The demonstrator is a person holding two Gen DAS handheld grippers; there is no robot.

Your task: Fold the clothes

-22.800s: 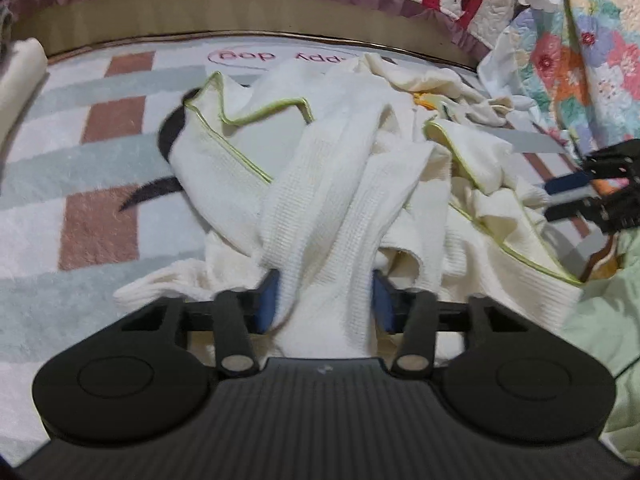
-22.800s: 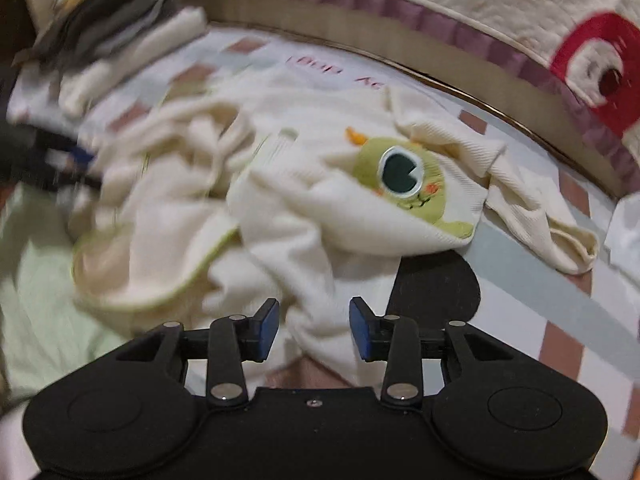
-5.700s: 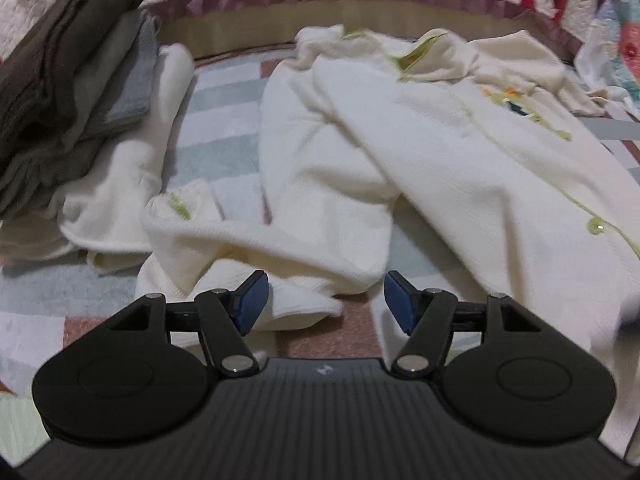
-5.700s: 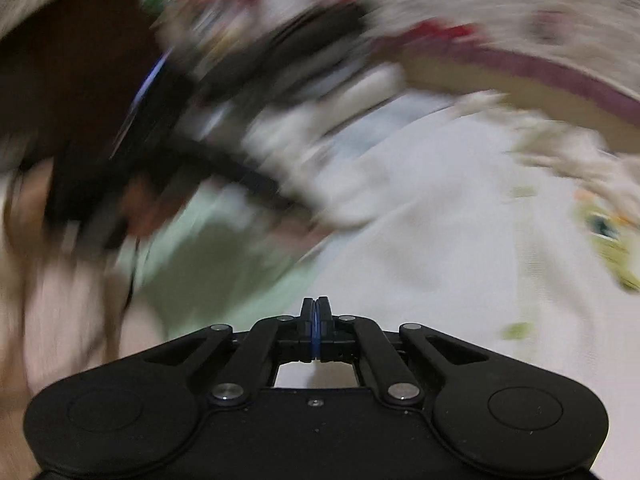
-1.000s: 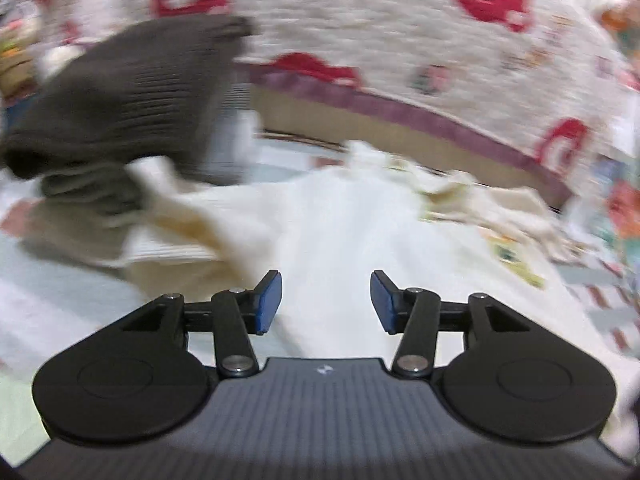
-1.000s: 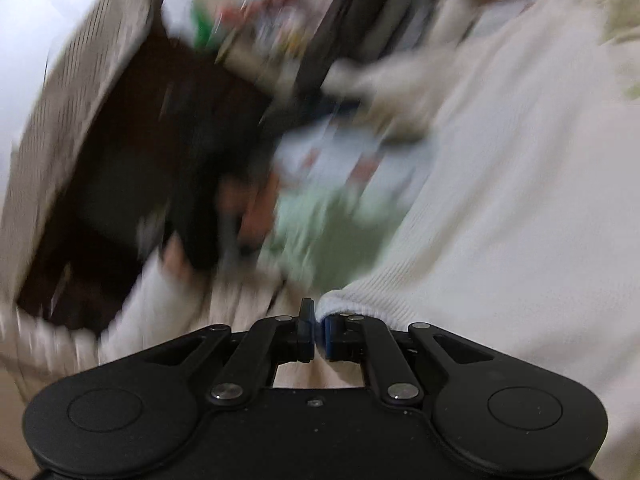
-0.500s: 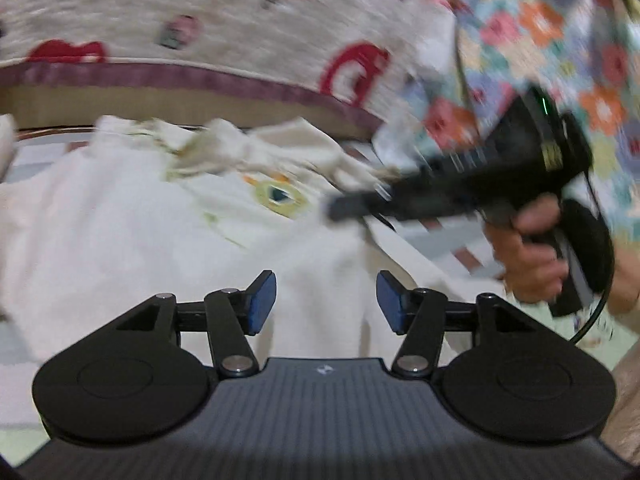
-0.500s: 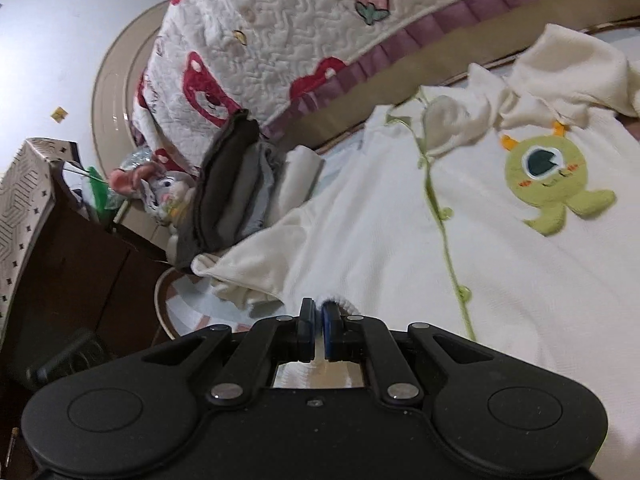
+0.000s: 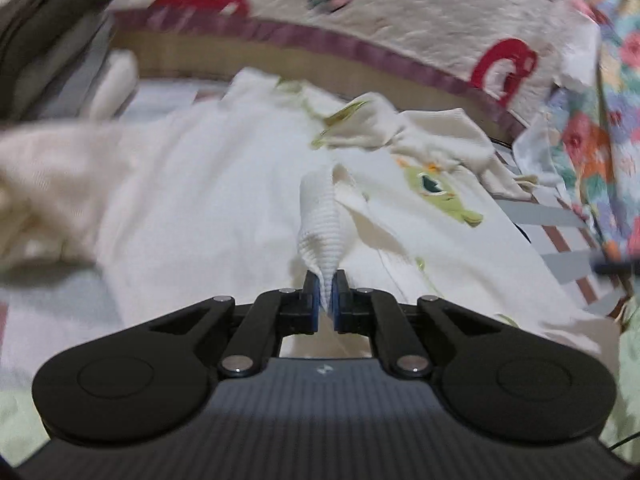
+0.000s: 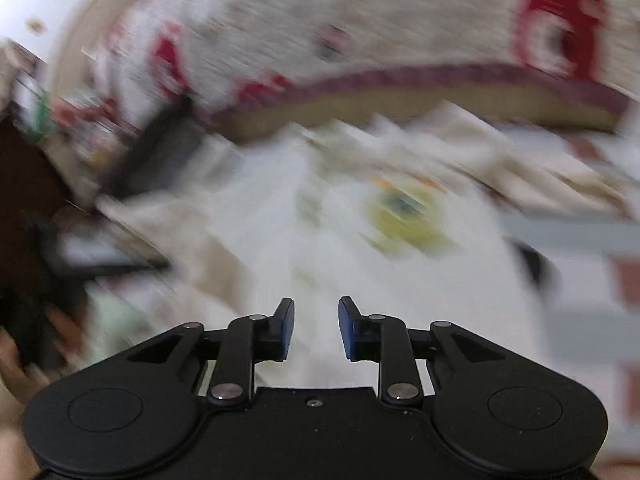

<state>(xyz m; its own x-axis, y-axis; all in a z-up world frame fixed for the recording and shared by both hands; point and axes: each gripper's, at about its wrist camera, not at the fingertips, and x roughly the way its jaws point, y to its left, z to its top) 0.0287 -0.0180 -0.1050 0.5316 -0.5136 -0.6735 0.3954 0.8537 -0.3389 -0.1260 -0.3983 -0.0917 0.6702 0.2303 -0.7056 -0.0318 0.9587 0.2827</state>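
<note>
A cream knit garment (image 9: pixel 208 200) with a green one-eyed monster patch (image 9: pixel 436 192) lies spread on the striped blanket. My left gripper (image 9: pixel 326 294) is shut on a ribbed fold (image 9: pixel 322 224) of that garment, which stands up between the blue pads. The right wrist view is blurred by motion. There my right gripper (image 10: pixel 316 328) hovers over the same cream garment (image 10: pixel 404 292), its jaws opening with nothing pinched between them. The monster patch (image 10: pixel 400 208) shows ahead of it as a green smear.
A quilted bedspread (image 9: pixel 360 12) with red prints and a purple border hangs behind the garment. Folded dark and grey clothes (image 9: pixel 48 40) are stacked at far left. Floral fabric (image 9: pixel 600 92) rises at right. The striped blanket (image 9: pixel 560 236) shows at right.
My left gripper went from open above the garment to shut on a ribbed fold. My right gripper let go of the cream edge it pinched, opened and swung across the garment.
</note>
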